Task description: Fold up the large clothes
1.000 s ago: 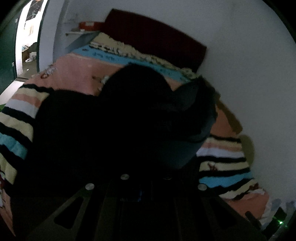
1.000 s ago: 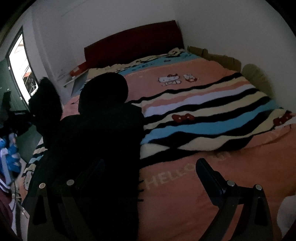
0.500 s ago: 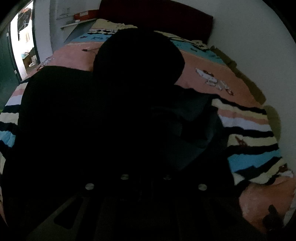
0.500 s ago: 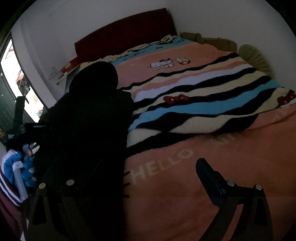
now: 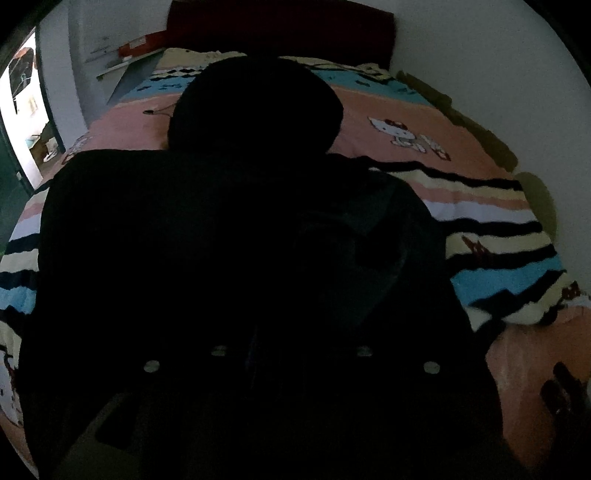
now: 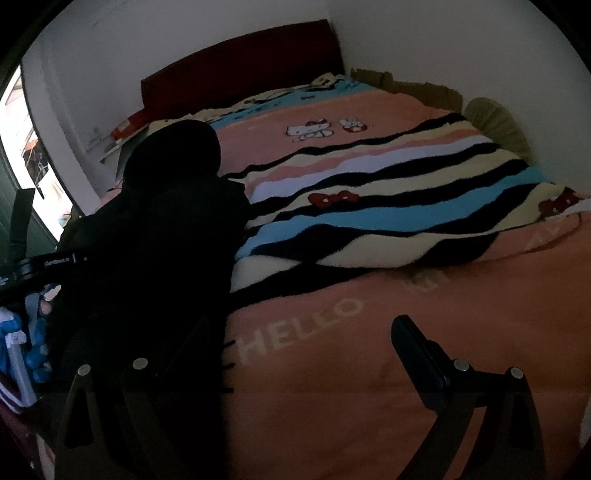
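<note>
Both hand-held grippers were low over the bed. In the left wrist view the left gripper [image 5: 291, 343] was almost lost in the dark cloth under it; its jaws had just been opening, but whether any fabric was between them I could not tell, because black fingers and black cloth ran together. The right gripper [image 6: 295, 350] had its jaws spread wide, with the right finger [image 6: 417, 350] clear above the orange blanket [image 6: 369, 369] and the left finger hard to see against the garment's edge; it held nothing.

The task's thing, a large black hooded garment [image 5: 221, 240], lay spread on the striped part of the blanket, with its round hood [image 5: 255, 107] pointing toward the red headboard [image 5: 280, 29]. In the right wrist view it occupied the left side of the bed, near the window.

My judgement was that one fold had just been laid down and released by the left side. The next move probably called for a new grasp on an edge or sleeve, with both grippers. Finding the hem in such dark cloth needed care.
</note>
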{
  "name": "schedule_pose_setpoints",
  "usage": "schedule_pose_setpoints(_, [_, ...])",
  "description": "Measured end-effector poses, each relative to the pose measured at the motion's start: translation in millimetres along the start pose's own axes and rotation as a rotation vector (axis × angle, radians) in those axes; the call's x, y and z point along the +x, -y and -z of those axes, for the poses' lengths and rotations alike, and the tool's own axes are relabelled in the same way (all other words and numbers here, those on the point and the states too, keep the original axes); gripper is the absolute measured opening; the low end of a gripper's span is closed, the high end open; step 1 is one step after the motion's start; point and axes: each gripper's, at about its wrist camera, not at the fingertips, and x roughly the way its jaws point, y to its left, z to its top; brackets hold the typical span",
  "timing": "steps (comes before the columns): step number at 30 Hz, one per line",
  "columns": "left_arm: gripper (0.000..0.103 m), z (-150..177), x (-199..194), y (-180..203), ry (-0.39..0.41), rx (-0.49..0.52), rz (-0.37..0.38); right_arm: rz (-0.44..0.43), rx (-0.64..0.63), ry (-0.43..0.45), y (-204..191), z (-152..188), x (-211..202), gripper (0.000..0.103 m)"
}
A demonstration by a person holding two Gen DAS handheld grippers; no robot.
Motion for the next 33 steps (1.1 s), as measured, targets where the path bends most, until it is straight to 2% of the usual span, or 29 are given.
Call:
schedule_pose_setpoints(3, [0.031,0.0,-6.3,-4.7,-0.010,-0.003,0.021,-0.025,0.006,0.017,-2.1,0.4,-5.0,0.098])
schedule_pose_setpoints(5, [0.040,-0.4,-13.0,-6.1,-0.003,0.006,0.026,-0.020,-0.013,0.024,-7.4,0.3,-7.7,0.098])
schedule_pose_setpoints(7, [0.060,-0.2,-22.7,-5.9,0.015,0.023,0.033,-0.017,-0.032,0.026,-13.2,0.4,-10.5,0.098])
schedule_pose_setpoints(9, [0.070,-0.4,-33.3,-5.0,0.044,0.040,0.045,-0.012,-0.045,0.029,-18.4,0.3,-11.9,0.099])
schedule_pose_setpoints(14, [0.070,-2.4,-51.9,-11.7,0.080,0.046,0.089,-0.005,-0.066,0.022,-36.1,-2.1,-13.9,0.100])
schedule_pose_setpoints(17, [0.070,-4.8,-61.5,-27.5,0.103,0.051,0.066,-0.009,-0.116,0.021,-57.7,-7.0,-17.1,0.100])
schedule_pose_setpoints(21, [0.070,-12.8,-72.7,-72.5,0.140,0.028,0.010,-0.037,-0.183,0.022,-99.4,-21.5,-12.6,0.100])
schedule_pose_setpoints(25, [0.070,-28.0,-72.5,-138.0,0.156,-0.013,-0.073,-0.072,-0.263,0.010,-152.5,-40.5,4.5,0.100])
schedule_pose_setpoints(28, [0.070,-41.6,-62.2,-182.1,0.156,-0.014,-0.140,-0.094,-0.336,0.004,-198.0,-57.4,25.6,0.100])
schedule_pose_setpoints(33, [0.070,-58.0,-29.8,-223.5,0.145,-0.018,-0.165,-0.129,-0.399,-0.014,-255.8,-79.9,73.9,0.100])
